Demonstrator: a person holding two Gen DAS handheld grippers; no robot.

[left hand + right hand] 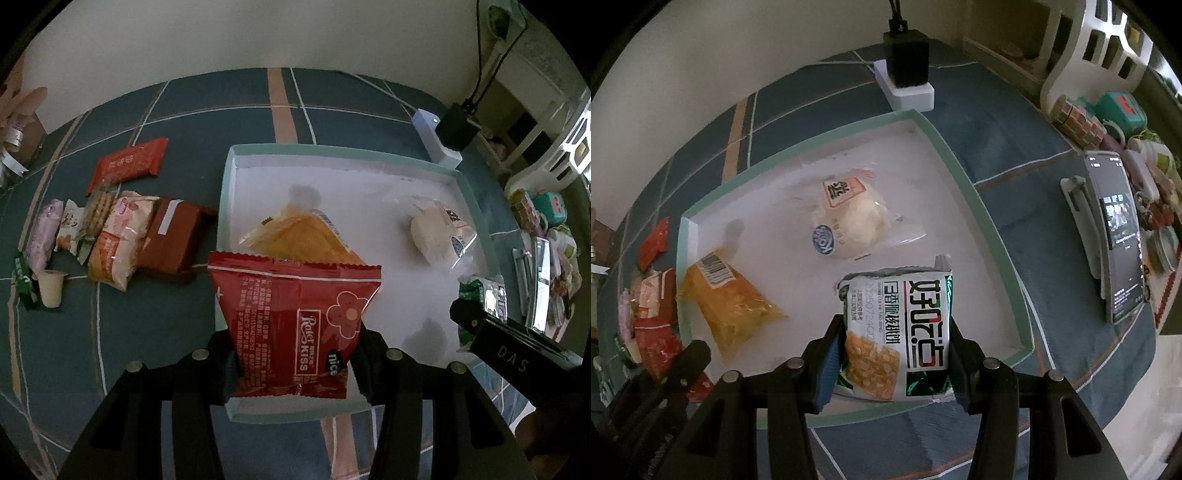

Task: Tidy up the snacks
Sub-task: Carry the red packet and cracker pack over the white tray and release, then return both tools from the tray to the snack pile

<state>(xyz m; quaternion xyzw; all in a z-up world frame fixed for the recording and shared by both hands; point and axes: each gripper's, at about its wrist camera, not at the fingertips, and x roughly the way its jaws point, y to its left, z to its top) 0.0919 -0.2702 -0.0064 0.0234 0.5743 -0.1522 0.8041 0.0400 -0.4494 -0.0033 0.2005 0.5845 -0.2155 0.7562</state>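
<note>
Both my claws pinching packets over the tray (476,206) — left gripper (295,365) the red packet (291,317), right gripper (892,360) the white packet (905,325) — dropped carelessly, they could land on the yellow bag (731,310).

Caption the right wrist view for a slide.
Right gripper holds a white-green snack packet over the tray.

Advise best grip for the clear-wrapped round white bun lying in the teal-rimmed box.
Probably from straight above, jaws spanning the clear-wrapped round white bun across its domed middle. It lies flat on the floor of the teal-rimmed box, apart from the walls and the yellow packet; its loose wrapper ends look slippery.
</note>
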